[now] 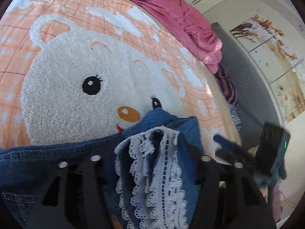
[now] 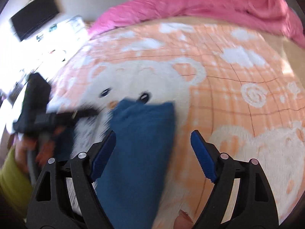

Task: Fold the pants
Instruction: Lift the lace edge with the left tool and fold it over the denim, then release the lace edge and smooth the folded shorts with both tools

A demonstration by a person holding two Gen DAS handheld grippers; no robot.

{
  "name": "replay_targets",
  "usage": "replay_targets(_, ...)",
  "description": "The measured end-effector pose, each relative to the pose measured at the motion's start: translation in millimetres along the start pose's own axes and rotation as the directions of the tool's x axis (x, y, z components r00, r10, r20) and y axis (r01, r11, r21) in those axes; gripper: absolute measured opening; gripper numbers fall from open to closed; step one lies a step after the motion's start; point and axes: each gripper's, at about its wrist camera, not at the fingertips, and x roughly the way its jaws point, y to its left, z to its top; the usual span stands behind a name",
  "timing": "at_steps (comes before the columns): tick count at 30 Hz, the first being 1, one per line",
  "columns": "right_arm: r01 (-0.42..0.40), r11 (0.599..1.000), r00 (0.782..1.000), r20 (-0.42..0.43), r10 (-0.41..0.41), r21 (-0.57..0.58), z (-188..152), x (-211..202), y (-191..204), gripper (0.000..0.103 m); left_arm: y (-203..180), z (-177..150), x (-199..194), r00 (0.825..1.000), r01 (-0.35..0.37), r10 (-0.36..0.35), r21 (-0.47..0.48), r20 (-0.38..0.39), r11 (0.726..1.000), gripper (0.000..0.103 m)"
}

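The pants are dark blue jeans (image 1: 47, 160) with white lace trim (image 1: 152, 171) at the hem, lying on an orange bear-print blanket (image 1: 76, 57). In the left wrist view my left gripper (image 1: 148, 173) is shut on the lace-trimmed denim, which bunches up between its black fingers. In the right wrist view my right gripper (image 2: 153, 150) is open, its blue pads (image 2: 204, 158) wide apart. A fold of the jeans (image 2: 141, 143) lies between them, against the left pad only. The left gripper (image 2: 36, 114) shows blurred at the left.
A pink quilt (image 2: 190, 5) is bunched along the far edge of the bed. The bed's right edge (image 1: 219, 87) drops to a grey rug (image 1: 246, 76) beside wardrobe doors (image 1: 276, 57). A dark screen (image 2: 34, 15) hangs on the wall at left.
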Motion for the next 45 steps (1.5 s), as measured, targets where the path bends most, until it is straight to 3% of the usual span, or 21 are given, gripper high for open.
replay_targets(2, -0.006, 1.000, 0.999, -0.036, 0.006, 0.014, 13, 27, -10, 0.074, -3, -1, 2, 1.000, -0.013, 0.013, 0.011, 0.001, 1.000, 0.030)
replay_targets(3, -0.020, 0.999, 0.998, -0.061, 0.022, 0.040, 14, 37, -12, 0.069, -5, -1, 4, 1.000, -0.014, 0.015, 0.019, -0.002, 1.000, 0.025)
replay_targets(4, -0.083, 0.992, 0.992, -0.089, 0.092, 0.091, 14, 49, -19, 0.061, -10, 1, 6, 1.000, -0.014, 0.014, 0.035, -0.006, 0.999, 0.019)
replay_targets(5, -0.157, 0.978, 0.979, -0.106, 0.172, 0.137, 10, 58, -23, 0.035, -14, 3, 6, 1.000, -0.025, 0.025, 0.052, -0.004, 0.998, 0.019)
replay_targets(6, -0.227, 0.955, 0.963, -0.105, 0.250, 0.191, 4, 63, -27, 0.016, -19, 5, 6, 0.999, -0.037, 0.037, 0.076, 0.000, 0.996, 0.019)
replay_targets(8, -0.275, 0.939, 0.955, -0.057, 0.292, 0.206, -1, 57, -30, 0.012, -25, 11, 6, 0.999, -0.043, 0.042, 0.114, 0.010, 0.993, 0.018)
replay_targets(11, -0.242, 0.948, 0.969, -0.004, 0.248, 0.209, -2, 41, -36, 0.012, -25, 15, 11, 0.999, -0.040, 0.039, 0.132, 0.011, 0.990, 0.019)
replay_targets(13, -0.148, 0.979, 0.988, -0.013, 0.151, 0.138, -3, 40, -28, 0.018, -19, 11, 20, 0.995, -0.098, 0.098, 0.142, 0.007, 0.985, 0.026)
replay_targets(15, -0.070, 0.996, 0.997, -0.025, 0.071, 0.059, -8, 44, -19, 0.027, -14, 8, 19, 0.995, -0.097, 0.095, 0.115, 0.019, 0.989, 0.037)
replay_targets(16, -0.059, 0.997, 0.998, -0.024, 0.061, 0.046, -10, 42, -17, 0.028, -11, 6, 13, 0.995, -0.094, 0.091, 0.101, 0.031, 0.990, 0.044)
replay_targets(20, -0.039, 0.998, 0.998, 0.045, 0.037, 0.047, -14, 23, -21, 0.047, -16, -5, -18, 0.986, -0.152, 0.143, 0.109, 0.081, 0.982, 0.048)
replay_targets(25, -0.011, 0.999, 0.989, 0.146, 0.005, 0.042, -19, -13, -13, 0.051, -22, -29, -57, 0.970, -0.224, 0.212, 0.099, 0.123, 0.969, 0.057)
replay_targets(27, -0.027, 0.999, 0.979, 0.201, 0.018, 0.043, -26, -31, -5, 0.068, -24, -39, -67, 0.967, -0.237, 0.226, 0.085, 0.121, 0.968, 0.063)
replay_targets(28, -0.021, 0.999, 0.978, 0.210, 0.012, 0.042, -30, -36, -1, 0.071, -27, -47, -73, 0.968, -0.231, 0.220, 0.091, 0.122, 0.969, 0.064)
replay_targets(34, 0.017, 1.000, 0.978, 0.207, -0.018, 0.009, -63, -62, 25, 0.074, -49, -71, -87, 0.951, -0.289, 0.264, 0.160, 0.161, 0.944, 0.064)
replay_targets(36, 0.021, 1.000, 0.982, 0.188, -0.023, 0.010, -72, -66, 28, 0.080, -53, -78, -91, 0.952, -0.287, 0.262, 0.162, 0.160, 0.944, 0.066)
replay_targets(40, 0.041, 0.999, 0.983, 0.178, -0.037, -0.019, -85, -77, 39, 0.084, -62, -96, -97, 0.950, -0.296, 0.268, 0.187, 0.164, 0.937, 0.070)
replay_targets(45, 0.048, 0.999, 0.987, 0.152, -0.045, -0.016, -103, -84, 46, 0.085, -60, -114, -103, 0.954, -0.282, 0.260, 0.155, 0.146, 0.947, 0.073)
